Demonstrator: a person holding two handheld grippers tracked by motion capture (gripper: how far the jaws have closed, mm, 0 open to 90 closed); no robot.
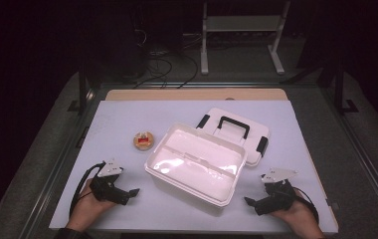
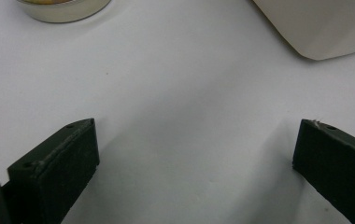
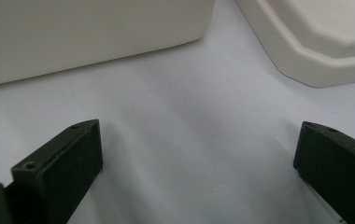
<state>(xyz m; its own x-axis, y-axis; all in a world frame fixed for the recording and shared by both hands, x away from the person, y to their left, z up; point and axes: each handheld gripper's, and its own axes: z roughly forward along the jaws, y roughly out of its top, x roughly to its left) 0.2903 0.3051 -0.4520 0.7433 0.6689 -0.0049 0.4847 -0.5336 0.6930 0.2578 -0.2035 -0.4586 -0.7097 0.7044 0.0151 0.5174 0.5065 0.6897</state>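
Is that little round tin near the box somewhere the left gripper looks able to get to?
Probably yes. The left gripper is open, and bare table lies between it and the round tin; the white box sits off to the side.

1. From my seat, the high view showed a brightly lit table [image 1: 117, 119] against a dark room.
2. Glare washed out the white box [image 1: 197, 162] interior.
3. Both gripper views were soft, with faint shadows under the jaws.
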